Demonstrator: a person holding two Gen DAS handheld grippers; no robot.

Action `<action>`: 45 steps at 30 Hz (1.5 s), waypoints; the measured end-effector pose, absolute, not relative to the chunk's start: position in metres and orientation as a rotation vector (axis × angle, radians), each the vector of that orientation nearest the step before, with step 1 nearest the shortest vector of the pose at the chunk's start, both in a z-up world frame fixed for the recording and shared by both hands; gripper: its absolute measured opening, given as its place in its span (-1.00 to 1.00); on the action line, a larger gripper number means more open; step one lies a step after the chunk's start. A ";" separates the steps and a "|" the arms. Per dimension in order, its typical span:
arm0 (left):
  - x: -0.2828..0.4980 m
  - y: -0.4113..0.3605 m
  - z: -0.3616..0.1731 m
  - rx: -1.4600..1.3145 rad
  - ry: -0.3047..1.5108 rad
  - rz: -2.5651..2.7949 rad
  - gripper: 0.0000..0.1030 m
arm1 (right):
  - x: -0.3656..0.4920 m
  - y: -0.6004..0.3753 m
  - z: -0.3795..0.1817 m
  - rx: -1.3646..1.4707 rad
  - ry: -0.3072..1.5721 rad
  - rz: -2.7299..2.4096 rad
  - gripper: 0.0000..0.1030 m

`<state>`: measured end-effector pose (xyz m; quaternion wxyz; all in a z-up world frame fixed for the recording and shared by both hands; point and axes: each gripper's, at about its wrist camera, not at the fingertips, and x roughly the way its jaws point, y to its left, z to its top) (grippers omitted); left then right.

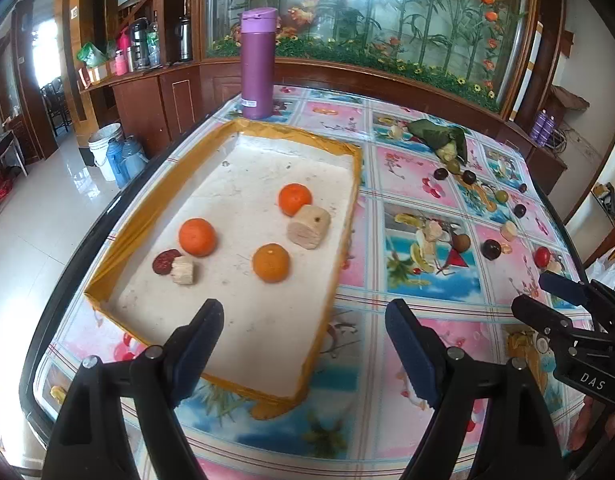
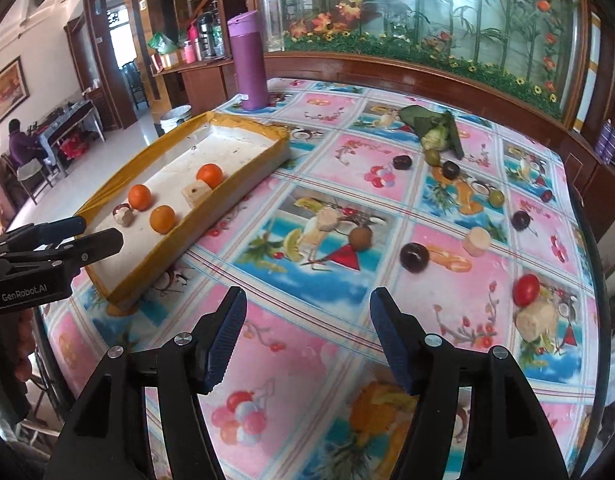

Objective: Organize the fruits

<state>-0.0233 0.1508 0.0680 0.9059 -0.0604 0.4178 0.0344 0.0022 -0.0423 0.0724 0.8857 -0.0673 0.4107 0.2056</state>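
Behind the table stands a big glass wall with painted bamboo and orange flowers. On the table lies a bright plastic cloth with pink and blue fruit pictures (image 1: 423, 176). A shallow white tray with a yellow rim (image 1: 349, 216) sits on its left side. Inside it are three round orange tangerines (image 1: 197, 237), two pale chunky cut pieces (image 1: 308, 227) and one dark red slice (image 1: 166, 261). A tall purple bottle (image 1: 257, 64) stands just past the tray's far end.

The left gripper (image 1: 303, 332) hangs over the tray's near edge, its blue-padded jaws wide apart with nothing between them. The right gripper (image 2: 303, 320) hovers over bare cloth, jaws apart and empty too.

Only the right wrist view shows clearly the loose fruit still on the cloth: dark plums (image 2: 414, 257), green olives (image 2: 496, 197), a red tomato (image 2: 526, 283), more pale chunks (image 2: 476, 241) and a green leafy bundle (image 2: 431, 126). It also shows a seated person (image 2: 21, 146) far off at a desk.
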 end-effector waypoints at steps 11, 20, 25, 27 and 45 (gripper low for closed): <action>-0.017 0.076 0.063 -0.057 0.906 -0.030 0.74 | -0.013 -0.137 0.070 -0.078 0.855 0.298 0.28; -0.006 0.041 0.054 -0.037 0.952 -0.058 0.75 | 0.012 -0.229 0.052 -0.013 0.907 0.165 0.29; 0.004 0.027 0.048 -0.026 0.979 -0.059 0.75 | 0.043 -0.237 0.036 -0.015 0.938 0.175 0.30; 0.008 0.021 0.046 -0.012 0.984 -0.058 0.75 | 0.056 -0.236 0.030 -0.017 0.943 0.199 0.30; 0.084 -0.054 0.030 0.068 1.008 -0.199 0.26 | 0.062 -0.237 0.016 -0.085 0.930 0.318 -0.25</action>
